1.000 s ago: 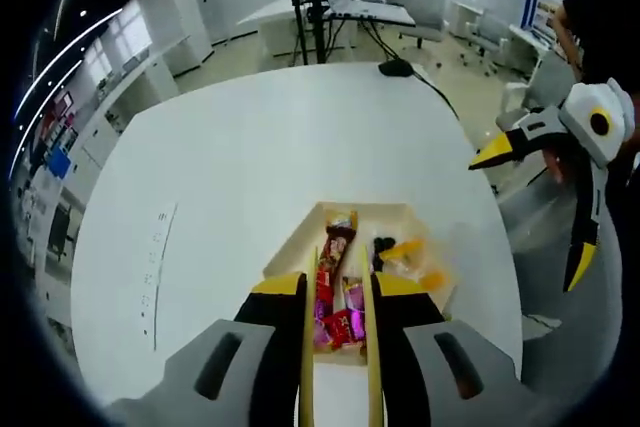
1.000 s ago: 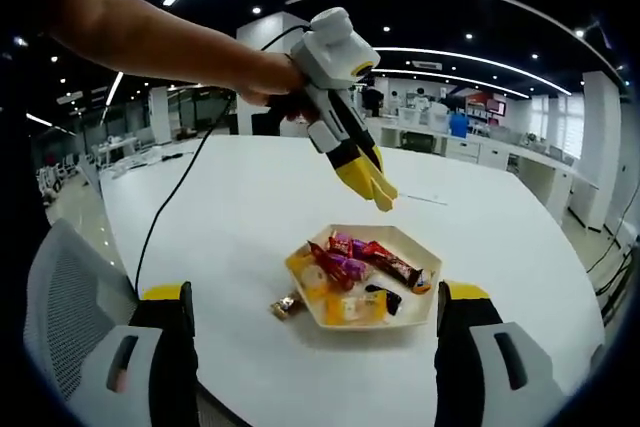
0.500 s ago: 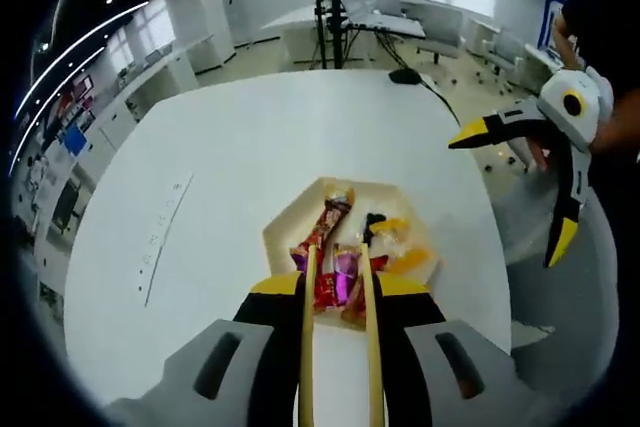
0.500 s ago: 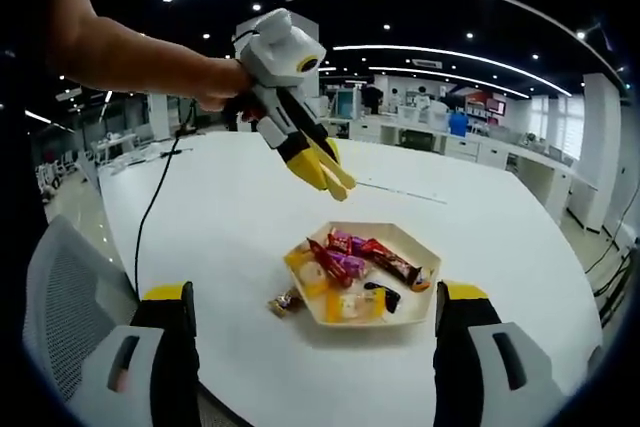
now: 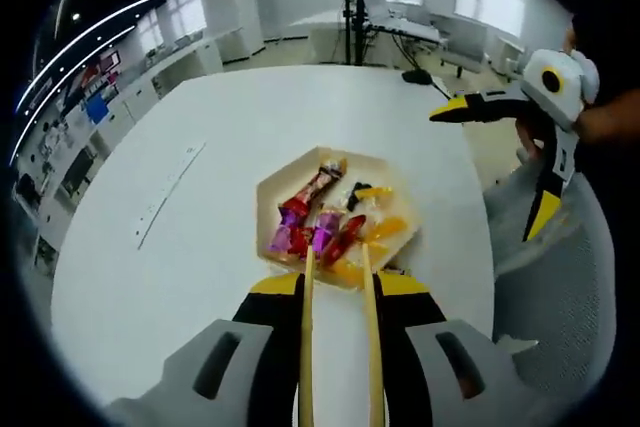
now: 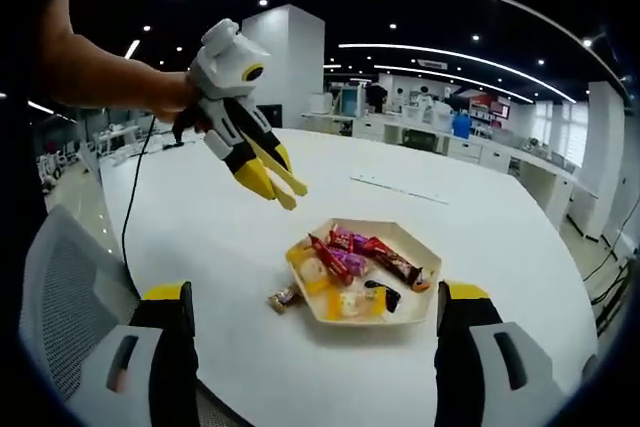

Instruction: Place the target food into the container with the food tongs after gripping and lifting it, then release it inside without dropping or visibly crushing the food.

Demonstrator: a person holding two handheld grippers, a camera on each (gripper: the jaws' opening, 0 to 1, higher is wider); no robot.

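Observation:
A cream hexagonal tray on the white round table holds several wrapped candies. One wrapped candy lies on the table just outside the tray's near-left corner. My left gripper is shut on the food tongs, whose two tips stand apart with nothing between them. They hover off the tray's edge, above the table. My right gripper is open wide and empty, level with the tray's near side.
The table has bare white room all around the tray. A black cable trails over its left part. A grey mesh chair stands close by. Desks and equipment fill the background.
The left gripper with the tongs has drawn back from over the candies, left and up in the right gripper view. The tongs stay empty. The right gripper has stayed open and still.

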